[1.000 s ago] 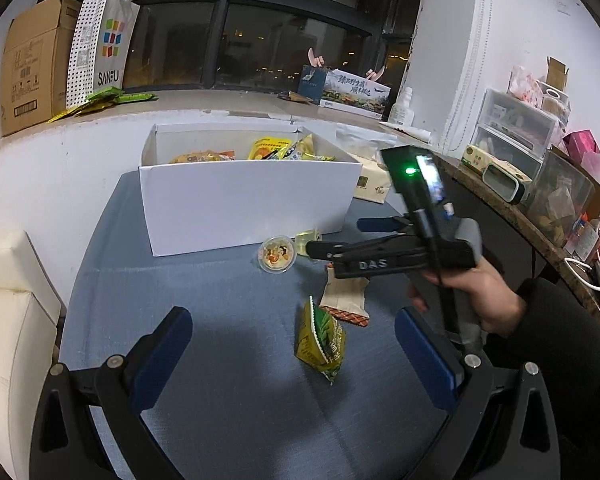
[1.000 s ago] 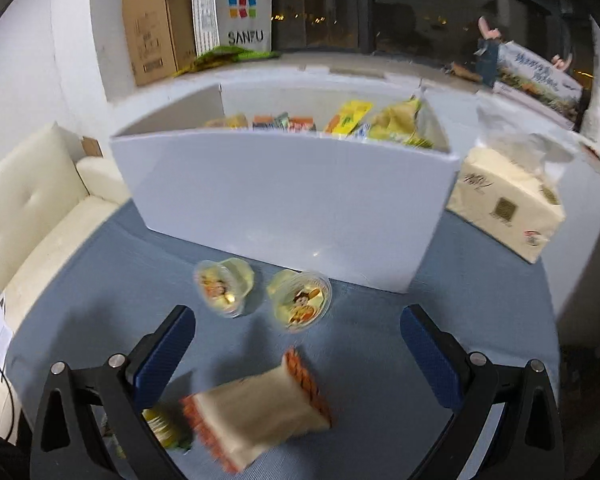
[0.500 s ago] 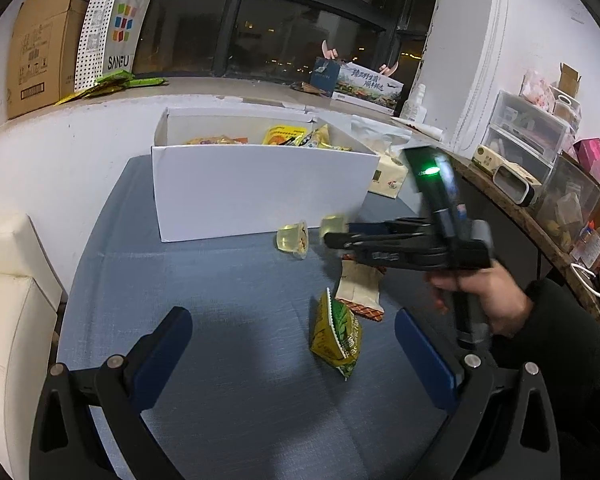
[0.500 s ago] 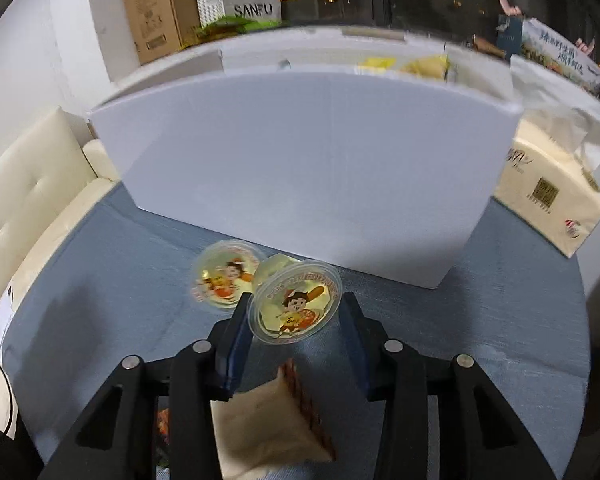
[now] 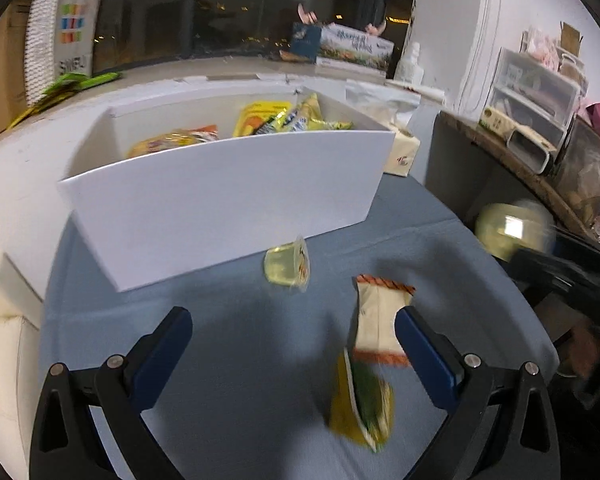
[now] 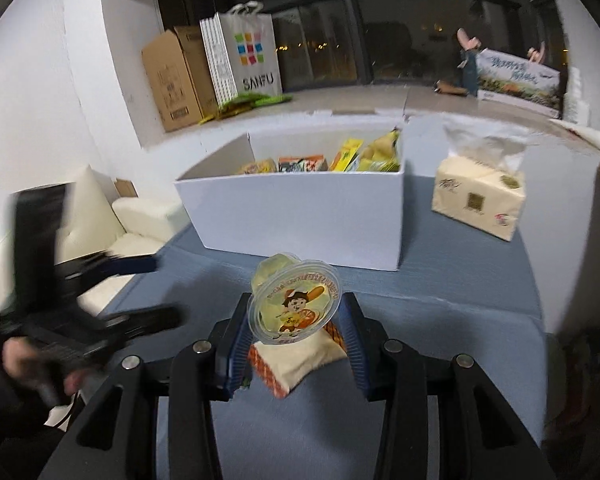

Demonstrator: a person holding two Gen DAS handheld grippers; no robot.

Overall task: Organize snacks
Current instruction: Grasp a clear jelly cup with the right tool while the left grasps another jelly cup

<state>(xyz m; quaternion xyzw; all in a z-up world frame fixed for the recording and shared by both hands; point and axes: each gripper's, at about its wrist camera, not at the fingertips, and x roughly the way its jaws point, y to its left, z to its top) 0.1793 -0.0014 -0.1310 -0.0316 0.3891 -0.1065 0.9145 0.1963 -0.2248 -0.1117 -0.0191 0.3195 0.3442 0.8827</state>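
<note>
The right gripper (image 6: 296, 334) is pinching a jelly cup (image 6: 295, 306) between its blue pads, the jaws drawn in tight against the cup's sides, with the cartoon lid facing the camera. It is hovering above the blue tablecloth (image 6: 440, 360), in front of the white box (image 6: 300, 216) and clear of it. In the left wrist view this gripper is showing blurred at the right edge, carrying the cup (image 5: 508, 230) off to the right of the box (image 5: 220, 200).

The left gripper (image 5: 294, 344) is hanging over the cloth in front of the box with its jaws spread wide and nothing between them. The person's left hand (image 6: 32, 364) is wrapping the handle, motion-blurred.

A second jelly cup (image 5: 287, 270) is lying on its side just in front of the box. A cream packet with orange-red ends (image 5: 380, 320) is lying nearer the camera, touching a yellow-green packet (image 5: 362, 404). Several snack packets (image 5: 260, 120) are sitting inside the box. A tissue pack (image 6: 478, 200) is standing to the right of the box.
</note>
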